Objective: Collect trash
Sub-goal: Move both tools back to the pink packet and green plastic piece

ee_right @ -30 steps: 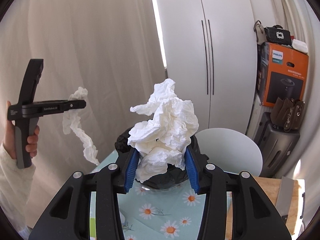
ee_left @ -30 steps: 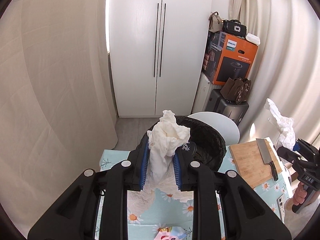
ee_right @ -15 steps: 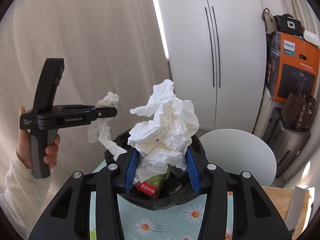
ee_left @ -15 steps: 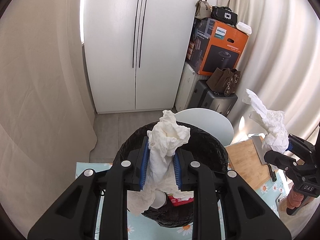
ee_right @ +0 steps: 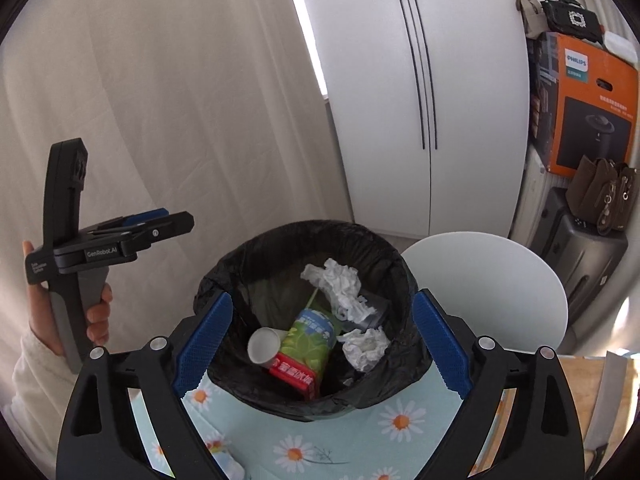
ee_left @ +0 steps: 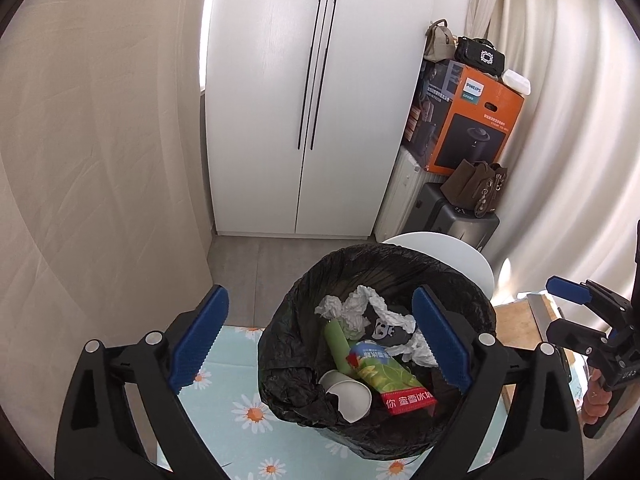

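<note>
Both grippers hang with jaws spread wide and holding nothing over a trash bin (ee_left: 376,352) lined with a black bag, which fills the lower centre of each wrist view. In the left wrist view, the left gripper (ee_left: 318,340) frames the bin's mouth, one blue pad over the tablecloth at lower left, the other over the bin's right rim. In the right wrist view, the right gripper (ee_right: 320,344) straddles the bin from rim to rim.

Inside the bin lie the crumpled tissues (ee_right: 340,284): one wad towards the back, a second (ee_right: 366,346) nearer the right wall. Beside them rest a green-and-red carton (ee_right: 306,344) and a white paper cup (ee_right: 262,346) lying on its side, its mouth towards the lower left. The same heap shows in the left wrist view, tissue (ee_left: 360,306) at the top of the pile, carton (ee_left: 384,376) and cup (ee_left: 350,398) below it.

The bin stands on a table under a pale blue daisy-print cloth (ee_right: 360,432). A white round chair (ee_right: 492,284) sits just behind the bin to the right. At the lower right edge of the left wrist view a wooden cutting board (ee_left: 520,324) carries a cleaver blade (ee_left: 542,308). White wardrobe doors (ee_left: 312,96) fill the upper centre, with an orange Philips box (ee_left: 472,124) stacked at upper right.
</note>
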